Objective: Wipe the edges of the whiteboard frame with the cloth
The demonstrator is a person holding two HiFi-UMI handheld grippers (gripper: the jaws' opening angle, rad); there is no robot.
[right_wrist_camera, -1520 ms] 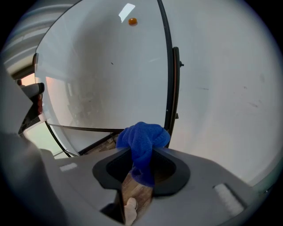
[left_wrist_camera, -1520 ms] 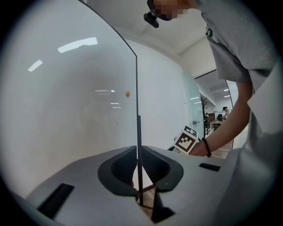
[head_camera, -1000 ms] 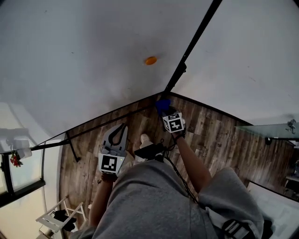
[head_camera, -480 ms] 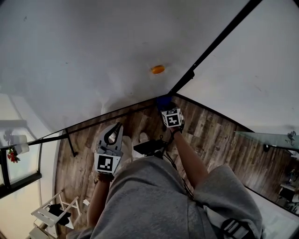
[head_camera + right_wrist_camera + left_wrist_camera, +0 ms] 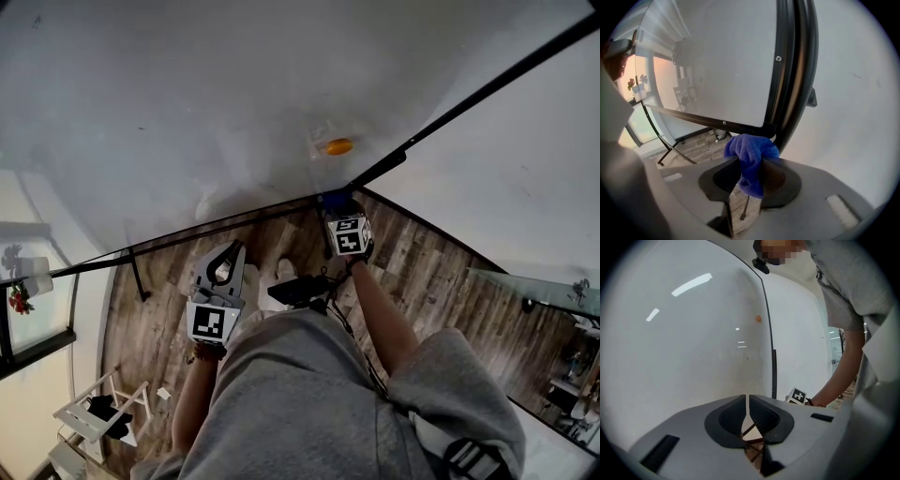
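Cloth (image 5: 751, 152) right by the whiteboard frame (image 5: 785, 84) bottom corner, centre of the right gripper view.
We've got the right gripper (image 5: 749, 176) clamped on it; left gripper (image 5: 747, 404) pinched together, empty.

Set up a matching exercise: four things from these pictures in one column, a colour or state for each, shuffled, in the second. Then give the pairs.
Things:
1. cloth
2. whiteboard frame
3. left gripper
4. small oval spot

Colour or state:
A. orange
B. shut, nothing between the jaws
C. blue
D. black

Pairs: 1-C, 2-D, 3-B, 4-A
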